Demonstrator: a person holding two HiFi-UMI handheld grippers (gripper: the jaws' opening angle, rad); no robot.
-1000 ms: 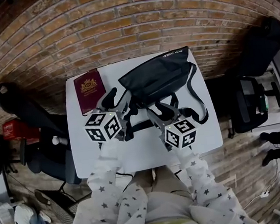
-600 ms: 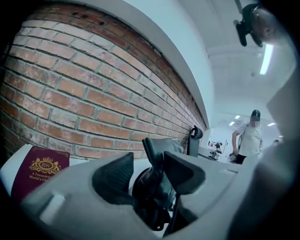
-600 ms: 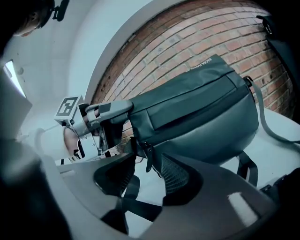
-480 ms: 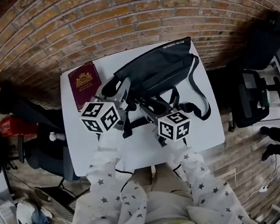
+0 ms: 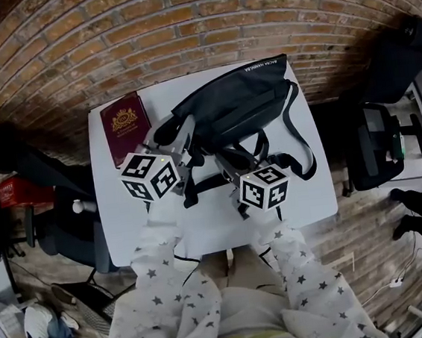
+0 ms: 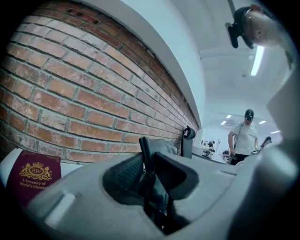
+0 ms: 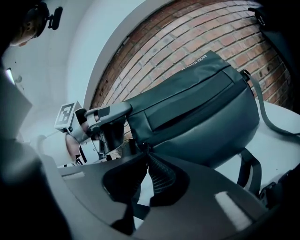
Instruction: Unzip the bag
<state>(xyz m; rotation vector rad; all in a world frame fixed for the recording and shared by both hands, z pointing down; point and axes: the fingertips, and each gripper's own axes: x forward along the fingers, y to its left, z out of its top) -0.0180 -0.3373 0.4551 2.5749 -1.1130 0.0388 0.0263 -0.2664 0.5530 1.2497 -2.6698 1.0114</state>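
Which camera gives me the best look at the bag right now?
The right gripper view: the bag fills it, close up, with its front seam plain. The head view shows the whole bag from above, but small. The left gripper view shows only a sliver of it past its jaws.

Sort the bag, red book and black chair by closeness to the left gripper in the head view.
1. Bag: between the left gripper's jaws, which were just closing.
2. Red book: close by, on the left.
3. Black chair: far right.
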